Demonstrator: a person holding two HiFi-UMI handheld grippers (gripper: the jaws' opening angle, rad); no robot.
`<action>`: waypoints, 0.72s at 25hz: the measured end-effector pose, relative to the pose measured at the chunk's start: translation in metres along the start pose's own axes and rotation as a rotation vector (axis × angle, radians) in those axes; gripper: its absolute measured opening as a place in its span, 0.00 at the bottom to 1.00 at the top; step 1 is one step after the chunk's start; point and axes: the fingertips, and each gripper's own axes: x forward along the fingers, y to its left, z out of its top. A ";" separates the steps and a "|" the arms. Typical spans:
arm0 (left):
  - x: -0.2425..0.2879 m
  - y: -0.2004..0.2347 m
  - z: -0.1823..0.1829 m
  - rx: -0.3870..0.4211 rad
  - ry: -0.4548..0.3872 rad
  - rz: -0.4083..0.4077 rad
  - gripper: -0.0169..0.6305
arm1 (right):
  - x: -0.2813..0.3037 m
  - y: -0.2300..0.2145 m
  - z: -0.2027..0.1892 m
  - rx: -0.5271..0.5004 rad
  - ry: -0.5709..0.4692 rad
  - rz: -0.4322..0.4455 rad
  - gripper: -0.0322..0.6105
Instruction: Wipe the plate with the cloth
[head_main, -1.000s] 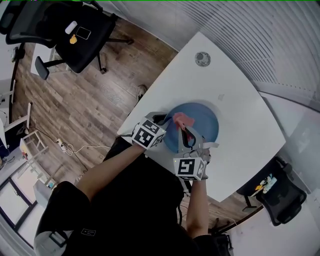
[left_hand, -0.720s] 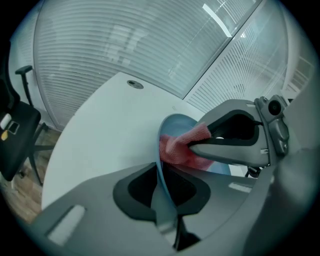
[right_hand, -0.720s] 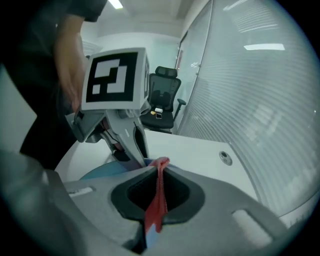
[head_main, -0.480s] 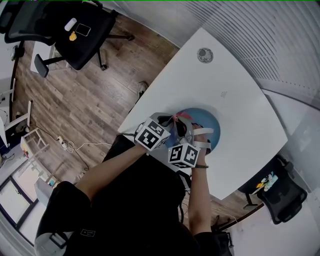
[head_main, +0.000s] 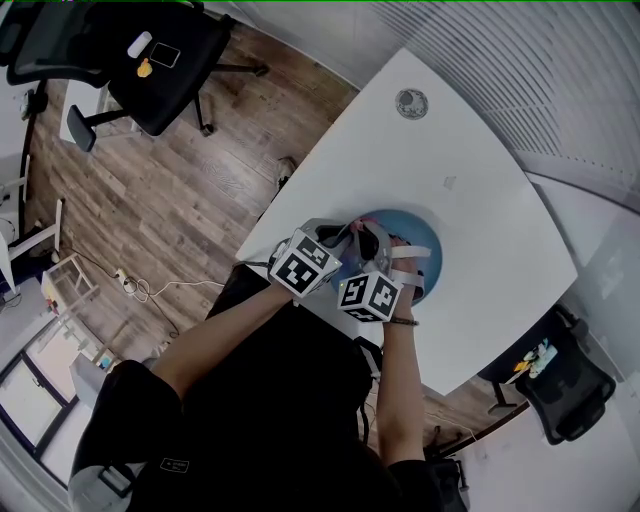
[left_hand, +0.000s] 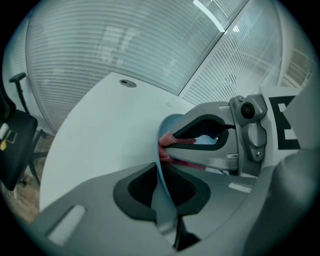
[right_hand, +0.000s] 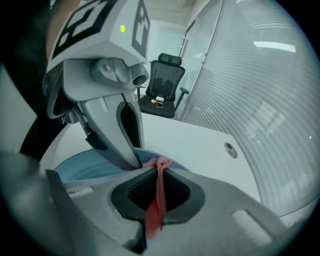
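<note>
Two grippers: both are clenched, side by side over the near part of the table, with their marker cubes almost touching in the head view.
Left gripper (head_main: 345, 238): its jaws are nipped on the rim of the round blue plate (head_main: 428, 238). In the left gripper view the thin blue edge runs straight between the pads (seen edge-on).
Right gripper (head_main: 400, 262): its jaws are closed on the pink woven cloth (right_hand: 159, 187). A strip of it hangs down through the pads, and a small bunch pokes out at the tips.
Cloth position: the bunched end sits at the plate's rim, just beside the left gripper's jaw tip. Whether it presses on the blue surface I cannot tell.
Plate position: over the near side of the white rounded-corner table (head_main: 470, 150), largely covered by the two grippers in the head view. Whether it lies flat I cannot tell.
Far end of table: a small round metal cable cap (head_main: 411, 102), well apart from the plate.
Left of table: wood-plank floor (head_main: 170, 190), and a black office chair (head_main: 150, 60) with small items on its seat.
</note>
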 end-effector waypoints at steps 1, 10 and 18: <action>0.000 0.000 -0.001 0.007 0.005 0.001 0.09 | 0.001 -0.001 -0.002 0.011 0.009 0.001 0.07; 0.001 0.002 -0.002 0.047 0.004 0.012 0.09 | 0.000 -0.032 -0.020 0.067 0.100 -0.018 0.07; 0.000 0.001 0.002 0.034 -0.011 -0.001 0.09 | -0.007 -0.060 -0.044 0.161 0.188 -0.130 0.07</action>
